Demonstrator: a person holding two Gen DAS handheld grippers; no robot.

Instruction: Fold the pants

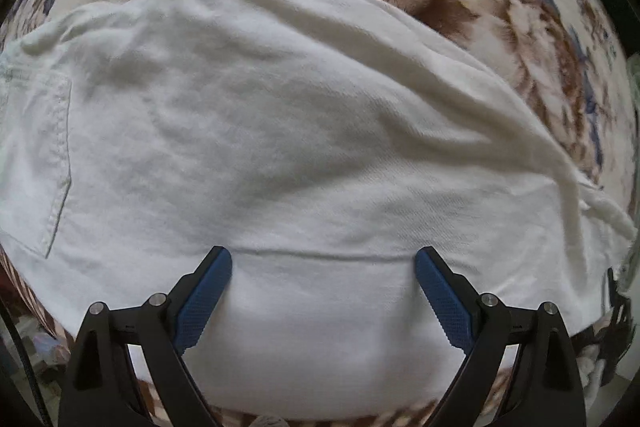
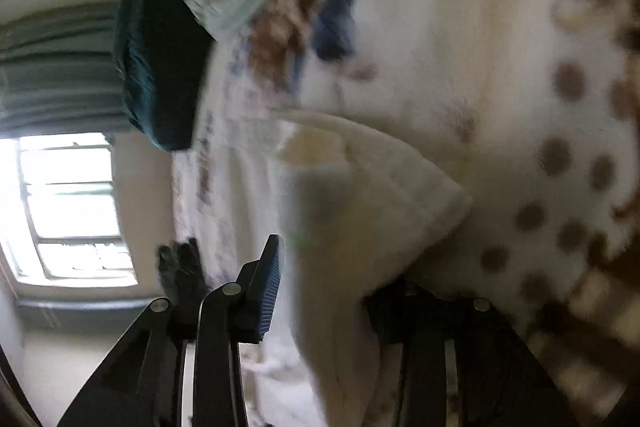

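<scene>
The white pants (image 1: 280, 131) looked soft and limp, best pinched at a hem; the left gripper (image 1: 323, 259) hung spread above them, the right gripper (image 2: 332, 291) straddled cloth, grip unclear.

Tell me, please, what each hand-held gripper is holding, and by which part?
Left hand-held gripper: open over the white cotton pants, holding nothing. Right hand-held gripper: cloth lies between its jaws; a grip cannot be told.

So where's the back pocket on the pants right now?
In the left wrist view, the pocket sits at the far left edge of the white pants, left of the open left tool.
</scene>
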